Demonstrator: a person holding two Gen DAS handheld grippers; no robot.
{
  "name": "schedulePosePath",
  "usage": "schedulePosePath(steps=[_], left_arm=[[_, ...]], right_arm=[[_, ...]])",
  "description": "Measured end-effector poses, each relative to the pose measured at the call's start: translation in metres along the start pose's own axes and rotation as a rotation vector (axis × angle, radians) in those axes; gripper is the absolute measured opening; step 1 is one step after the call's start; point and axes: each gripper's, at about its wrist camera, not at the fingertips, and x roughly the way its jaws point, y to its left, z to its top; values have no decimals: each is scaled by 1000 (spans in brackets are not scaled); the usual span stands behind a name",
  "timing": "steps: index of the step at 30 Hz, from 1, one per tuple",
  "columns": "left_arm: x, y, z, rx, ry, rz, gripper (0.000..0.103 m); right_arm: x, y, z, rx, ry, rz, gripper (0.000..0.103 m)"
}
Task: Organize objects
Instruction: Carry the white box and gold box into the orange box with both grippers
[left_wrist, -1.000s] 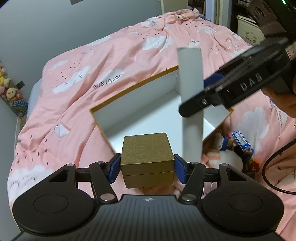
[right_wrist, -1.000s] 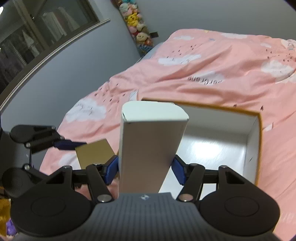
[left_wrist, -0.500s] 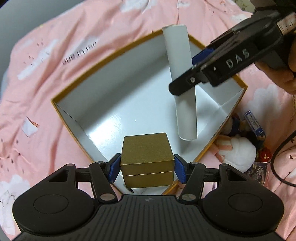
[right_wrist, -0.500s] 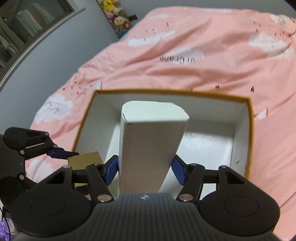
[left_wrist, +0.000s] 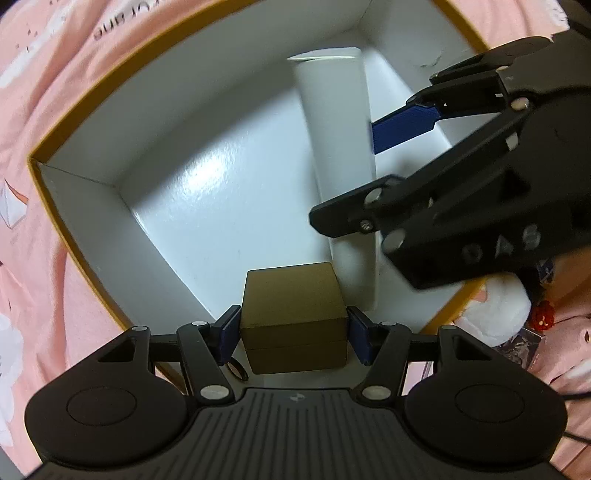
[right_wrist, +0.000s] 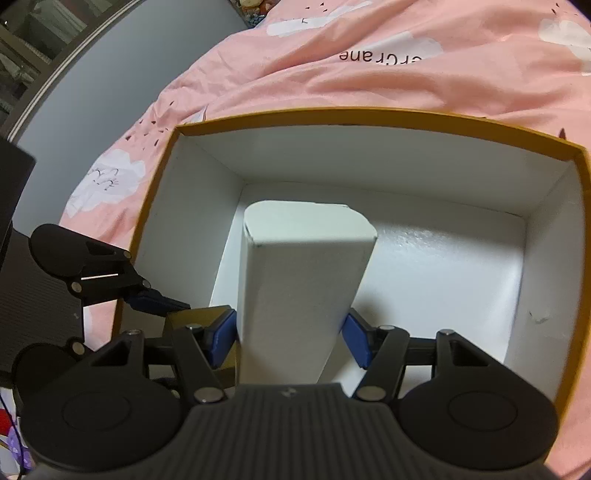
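A pink bedspread (right_wrist: 369, 74) is covered by an open white box (right_wrist: 369, 166) with an orange rim. Inside it, a tall white carton (right_wrist: 299, 295) is clamped by the right gripper (right_wrist: 288, 338), and at its near edge a small gold box (left_wrist: 293, 314) is clamped by the left gripper (left_wrist: 291, 332)
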Motion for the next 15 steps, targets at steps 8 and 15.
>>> schedulePosePath(steps=[8, 15], left_arm=[[8, 0, 2, 12, 66, 10, 72], [5, 5, -4, 23, 33, 0, 83]], right_arm=[[25, 0, 5, 19, 26, 48, 63], [34, -5, 6, 52, 29, 37, 63]])
